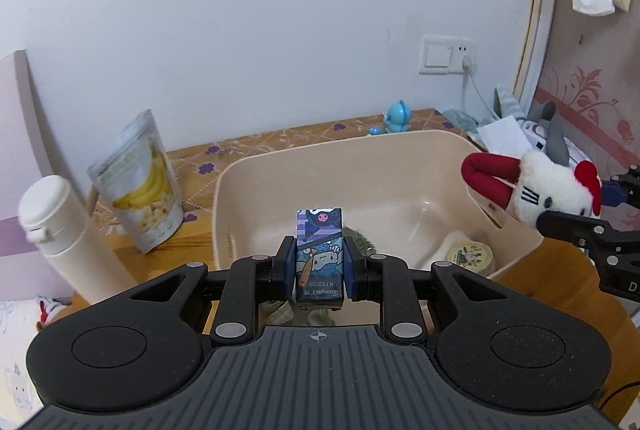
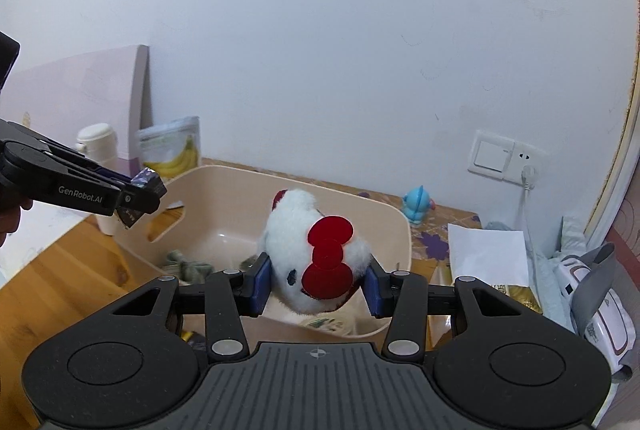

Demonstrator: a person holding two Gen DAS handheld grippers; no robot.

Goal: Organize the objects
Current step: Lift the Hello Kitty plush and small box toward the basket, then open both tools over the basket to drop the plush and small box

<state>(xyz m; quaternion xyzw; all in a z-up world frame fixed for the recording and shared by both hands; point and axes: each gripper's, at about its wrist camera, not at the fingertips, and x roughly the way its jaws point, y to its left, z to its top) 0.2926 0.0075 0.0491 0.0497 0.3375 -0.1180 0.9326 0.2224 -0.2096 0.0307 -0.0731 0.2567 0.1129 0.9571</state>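
My left gripper (image 1: 319,266) is shut on a small cartoon-printed box (image 1: 319,254), held upright over the near rim of a beige plastic bin (image 1: 280,166). The right wrist view shows that gripper (image 2: 138,196) at the bin's left edge with the box (image 2: 147,179) in it. My right gripper (image 2: 318,286) is shut on a white plush toy with a red bow (image 2: 316,250), above the bin (image 2: 400,230). The left wrist view has the plush (image 1: 544,190) over the bin's right rim. Inside the bin lie a round tin (image 1: 470,256) and green cloth (image 2: 188,268).
A banana-chip pouch (image 1: 140,186) and a white bottle (image 1: 64,230) stand left of the bin on the wooden table (image 2: 60,278). A blue toy figure (image 1: 398,116) sits behind it. White paper (image 2: 488,250) and a grey-white device (image 2: 592,294) lie at the right, near a wall socket (image 2: 504,156).
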